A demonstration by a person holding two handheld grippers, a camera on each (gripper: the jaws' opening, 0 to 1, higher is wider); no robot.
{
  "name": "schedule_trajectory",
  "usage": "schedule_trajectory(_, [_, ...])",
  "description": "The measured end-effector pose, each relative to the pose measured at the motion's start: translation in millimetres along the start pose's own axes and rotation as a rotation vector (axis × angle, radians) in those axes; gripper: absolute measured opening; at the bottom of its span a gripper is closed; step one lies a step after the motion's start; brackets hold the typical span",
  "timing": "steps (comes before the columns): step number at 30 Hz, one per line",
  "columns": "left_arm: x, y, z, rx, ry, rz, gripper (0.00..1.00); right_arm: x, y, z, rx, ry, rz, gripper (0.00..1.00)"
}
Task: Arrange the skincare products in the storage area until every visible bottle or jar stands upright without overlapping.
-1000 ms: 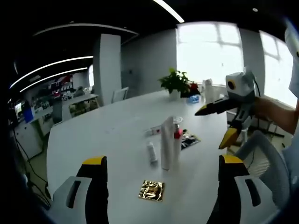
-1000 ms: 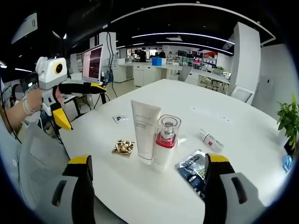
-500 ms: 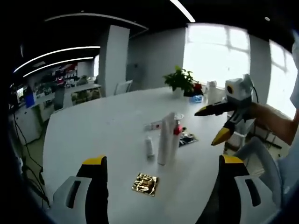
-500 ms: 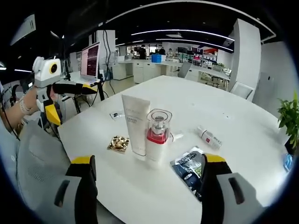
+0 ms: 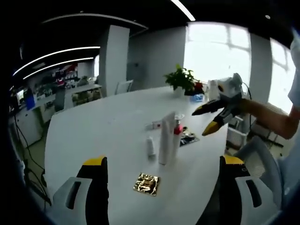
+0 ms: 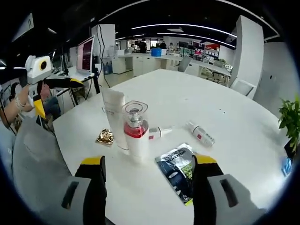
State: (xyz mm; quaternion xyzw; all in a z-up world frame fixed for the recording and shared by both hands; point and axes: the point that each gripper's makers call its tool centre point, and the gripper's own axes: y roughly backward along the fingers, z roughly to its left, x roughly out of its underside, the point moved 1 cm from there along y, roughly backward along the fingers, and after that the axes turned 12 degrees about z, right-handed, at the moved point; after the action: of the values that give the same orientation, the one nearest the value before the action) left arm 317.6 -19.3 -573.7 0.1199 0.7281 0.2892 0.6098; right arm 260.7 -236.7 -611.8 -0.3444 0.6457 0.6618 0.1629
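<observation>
With both grippers, right (image 6: 147,176) and left (image 5: 164,180), held open and empty, the small bottle (image 6: 200,134) lying mid-table beyond the upright tube (image 6: 114,117) should be gripped mid-body and stood upright.

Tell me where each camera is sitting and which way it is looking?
Left gripper view: rides on the left hand-held gripper, looking across the white table toward the windows; the right hand-held gripper and a forearm come in from the right.
Right gripper view: rides on the right hand-held gripper, looking across the table toward the office desks; the left hand-held gripper and a wrist come in from the left.
Both see, from opposite sides, the standing white tube, the red-collared bottle and the gold packet.
</observation>
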Motion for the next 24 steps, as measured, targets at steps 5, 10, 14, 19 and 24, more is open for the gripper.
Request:
schedule_trajectory(5, [3.6,2,-2.3,-0.002,0.014,0.006,0.97,4.7,-7,-16,0.003,0.000,0.039,0.62])
schedule_trajectory(10, [6.4,4,-1.4,-0.006,0.023,0.013,0.97,6.4,-21,-34,-0.001,0.003,0.070,0.55])
schedule_trajectory(14, [7.4,6,-0.7,-0.008,0.025,0.018,0.97,5.6,-34,-44,-0.018,0.006,0.088,0.49])
schedule_trajectory(19, [7.0,6,-0.7,-0.008,0.027,0.018,0.97,3.0,-47,-60,-0.018,0.022,0.122,0.43])
schedule_trajectory(24, [8.4,6,-1.3,-0.004,0.026,0.026,0.97,0.0,-57,-76,-0.008,0.057,0.156,0.40])
